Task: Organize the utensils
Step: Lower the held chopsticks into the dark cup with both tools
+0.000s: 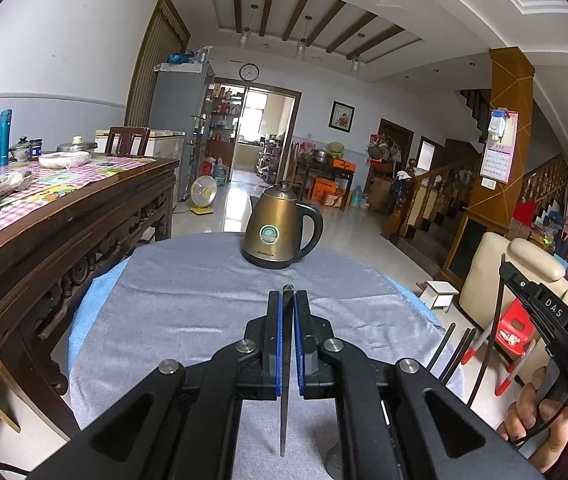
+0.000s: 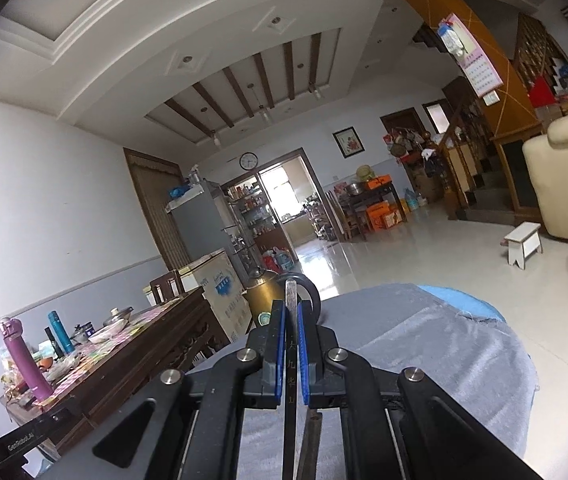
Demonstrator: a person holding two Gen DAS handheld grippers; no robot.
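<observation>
My left gripper (image 1: 287, 300) is shut on a dark chopstick (image 1: 285, 380) that runs back between its blue pads, held above the grey cloth (image 1: 187, 312). My right gripper (image 2: 291, 312) is shut on another dark chopstick (image 2: 290, 380) with gold characters on it; a second stick (image 2: 310, 448) shows just below it. In the left wrist view, several dark chopsticks (image 1: 450, 354) and red-tipped white utensils (image 1: 514, 372) stick up at the table's right edge, beside the right hand and its gripper body (image 1: 544, 320).
A bronze electric kettle (image 1: 279, 228) stands at the far end of the round cloth-covered table. A carved wooden table (image 1: 63, 216) with bottles and dishes stands on the left. A cream armchair (image 1: 516, 272), red stool and small white stool are on the right.
</observation>
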